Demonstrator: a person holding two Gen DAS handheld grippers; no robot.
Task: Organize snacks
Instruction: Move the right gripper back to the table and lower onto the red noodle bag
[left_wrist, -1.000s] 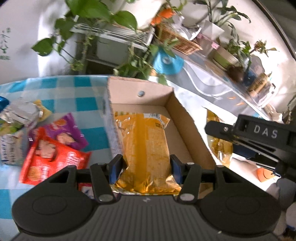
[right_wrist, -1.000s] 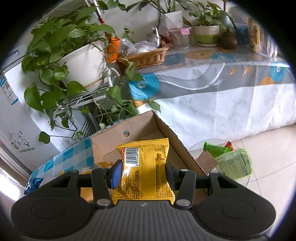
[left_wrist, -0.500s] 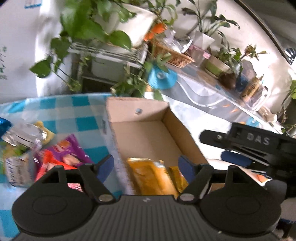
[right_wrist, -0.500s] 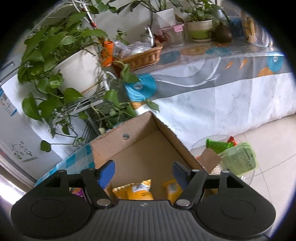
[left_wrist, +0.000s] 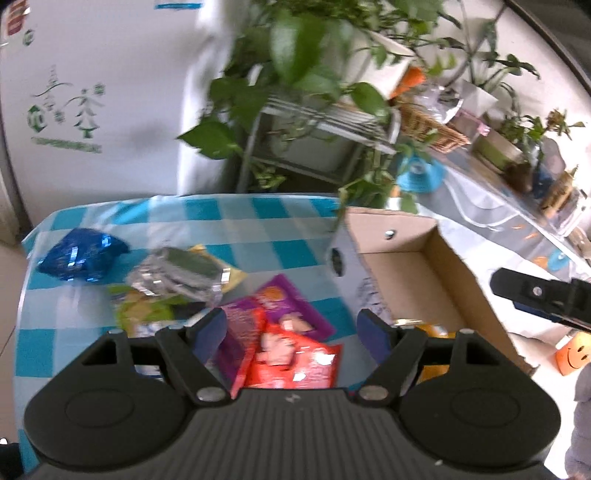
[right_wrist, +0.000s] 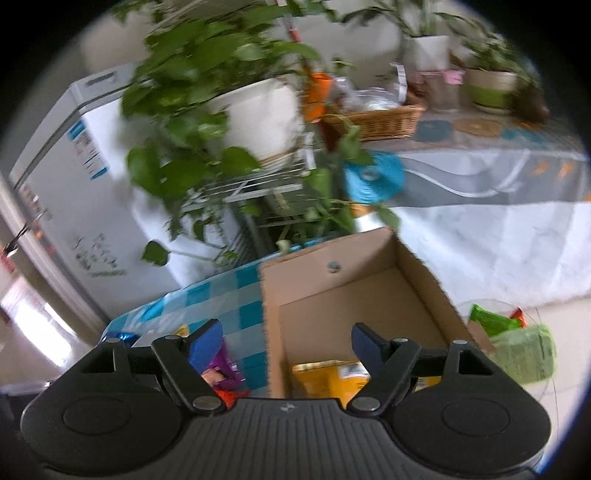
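Note:
An open cardboard box (left_wrist: 413, 273) stands on the blue-checked table (left_wrist: 236, 243), and yellow packets (right_wrist: 328, 376) lie at its near end. Left of the box lie loose snacks: a red packet (left_wrist: 295, 362), a purple one (left_wrist: 291, 306), a silver one (left_wrist: 177, 273), a green one (left_wrist: 147, 310) and a blue one (left_wrist: 81, 254). My left gripper (left_wrist: 291, 332) hangs open and empty over the red and purple packets. My right gripper (right_wrist: 288, 343) hovers above the box's (right_wrist: 351, 295) left wall with its jaws opening and nothing between them. It also shows at the right edge of the left wrist view (left_wrist: 546, 299).
Leafy plants (left_wrist: 295, 74) on a metal rack (left_wrist: 325, 122) stand behind the table, beside a white fridge (left_wrist: 92, 110). A long side table (right_wrist: 480, 177) carries a wicker basket (right_wrist: 384, 118) and pots. A low glass table (right_wrist: 517, 350) with a green bag sits right of the box.
Both grippers opened and let go of their yellow packets, which now lie in the box. The left gripper swung left over the loose snacks. The right gripper shifted left over the box wall.

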